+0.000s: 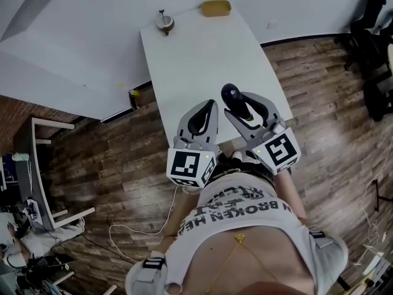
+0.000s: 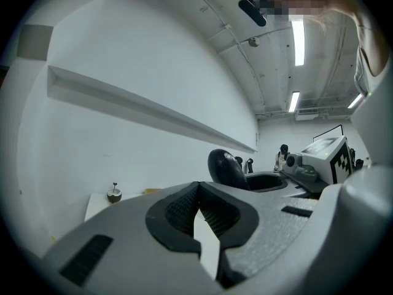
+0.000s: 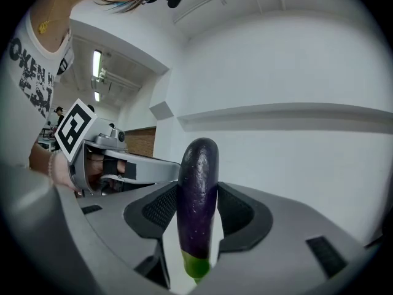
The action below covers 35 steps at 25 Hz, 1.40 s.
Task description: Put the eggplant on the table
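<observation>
A dark purple eggplant (image 3: 198, 208) stands upright between the pads of my right gripper (image 3: 198, 189), green stem end down. From the head view, the right gripper (image 1: 241, 107) hovers over the near end of the white table (image 1: 202, 54), with the eggplant (image 1: 230, 94) sticking up from its jaws. My left gripper (image 1: 207, 108) is close beside it on the left, also over the table's near end. The left gripper (image 2: 198, 186) has its pads meeting at the tips and nothing between them. To its right, the left gripper view catches the eggplant (image 2: 226, 168).
At the table's far end sit a small round bowl-like object with a stem (image 1: 164, 22) and a yellow thing (image 1: 216, 8). Dark chairs (image 1: 374, 48) stand at the right. A white frame (image 1: 43, 171) and a cable (image 1: 141, 226) are on the wooden floor at the left.
</observation>
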Each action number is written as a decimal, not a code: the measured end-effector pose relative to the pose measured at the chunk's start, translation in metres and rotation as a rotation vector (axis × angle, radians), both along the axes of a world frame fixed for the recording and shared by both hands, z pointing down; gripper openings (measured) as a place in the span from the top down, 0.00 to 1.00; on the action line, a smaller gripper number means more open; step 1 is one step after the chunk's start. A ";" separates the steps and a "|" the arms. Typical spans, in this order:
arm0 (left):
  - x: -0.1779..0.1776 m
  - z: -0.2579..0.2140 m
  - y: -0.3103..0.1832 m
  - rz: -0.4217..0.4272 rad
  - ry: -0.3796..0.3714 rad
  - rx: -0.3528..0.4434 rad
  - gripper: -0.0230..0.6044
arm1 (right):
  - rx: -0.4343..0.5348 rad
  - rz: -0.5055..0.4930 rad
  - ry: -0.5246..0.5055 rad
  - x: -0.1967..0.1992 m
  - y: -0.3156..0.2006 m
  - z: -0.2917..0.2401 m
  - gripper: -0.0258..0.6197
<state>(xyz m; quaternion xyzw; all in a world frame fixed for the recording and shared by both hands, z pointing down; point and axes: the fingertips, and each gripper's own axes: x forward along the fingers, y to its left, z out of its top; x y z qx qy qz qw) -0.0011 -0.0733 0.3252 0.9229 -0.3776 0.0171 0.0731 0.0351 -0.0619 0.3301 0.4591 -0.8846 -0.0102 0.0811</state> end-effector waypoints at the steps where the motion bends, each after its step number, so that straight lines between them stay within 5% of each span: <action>1: -0.002 0.000 -0.005 0.003 0.001 0.001 0.97 | -0.001 0.005 0.006 -0.001 -0.005 0.000 0.65; 14: -0.043 0.019 -0.061 -0.011 0.010 -0.013 0.97 | -0.009 0.006 0.053 -0.041 -0.061 0.016 0.65; 35: -0.009 0.011 -0.081 -0.191 0.001 0.000 0.97 | -0.035 -0.199 0.062 -0.007 -0.091 0.018 0.65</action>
